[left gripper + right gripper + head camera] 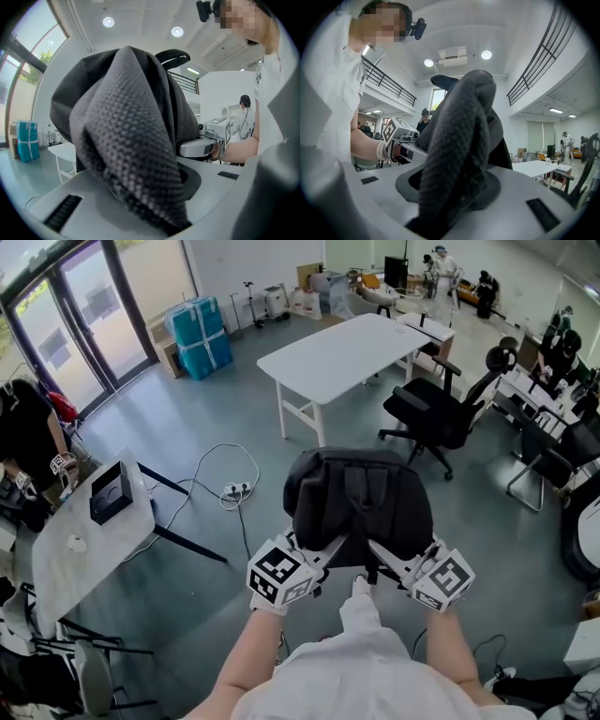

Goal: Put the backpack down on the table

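The black backpack (358,498) hangs in the middle of the head view, above the grey floor and well apart from the white table (337,352) in the upper middle of the frame. Its lower edge is hidden behind the two grippers and the person's white shirt (361,671), so its full length cannot be made out.

The left gripper (323,557) meets the backpack at lower centre-left. From above its jaw tips are lost under the fabric. The left gripper view shows them nearly together, pinching a fold of grey mesh strap. That fold fills the centre of the view and covers most of the room, leaving only a sliver of the table at the left edge.

The right gripper (386,557) meets the backpack at lower centre-right, its tips covered in the same way from above. The right gripper view shows its jaws a little wider apart, clamped on a thicker rolled part of strap that rises through the middle of the frame. Where the strap passes below the jaws is cut off at the bottom edge.

An office chair (436,413) stands right of the table in the head view. At far left a person in black (23,432) is cut off by the frame edge. The far end of the room, at upper right, is too small to read.
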### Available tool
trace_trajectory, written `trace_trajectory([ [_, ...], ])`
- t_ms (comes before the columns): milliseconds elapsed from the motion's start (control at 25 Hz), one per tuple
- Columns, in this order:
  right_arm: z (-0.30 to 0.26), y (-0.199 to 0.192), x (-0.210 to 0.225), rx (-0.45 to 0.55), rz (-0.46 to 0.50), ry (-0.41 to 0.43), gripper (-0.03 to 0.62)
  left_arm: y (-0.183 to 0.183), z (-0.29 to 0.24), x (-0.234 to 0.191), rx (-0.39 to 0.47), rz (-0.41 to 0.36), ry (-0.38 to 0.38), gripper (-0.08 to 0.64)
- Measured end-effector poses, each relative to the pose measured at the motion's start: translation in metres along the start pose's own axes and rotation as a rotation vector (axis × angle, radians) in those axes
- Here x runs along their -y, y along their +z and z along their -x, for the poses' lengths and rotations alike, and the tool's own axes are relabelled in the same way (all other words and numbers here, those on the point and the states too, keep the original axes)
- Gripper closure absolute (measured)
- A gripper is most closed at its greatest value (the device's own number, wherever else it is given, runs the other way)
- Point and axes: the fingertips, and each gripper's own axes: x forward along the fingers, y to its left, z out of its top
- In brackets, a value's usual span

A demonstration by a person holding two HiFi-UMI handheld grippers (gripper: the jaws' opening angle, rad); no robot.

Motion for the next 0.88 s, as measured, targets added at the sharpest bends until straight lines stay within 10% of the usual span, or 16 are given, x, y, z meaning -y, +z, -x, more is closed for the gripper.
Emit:
trace_trajectory([
  [880, -0.085, 0.007, 0.264, 0.052, 0.034, 0.077, 0.436, 0.08, -0.192, -0.178, 0.041, -0.005, 0.084, 0.488],
])
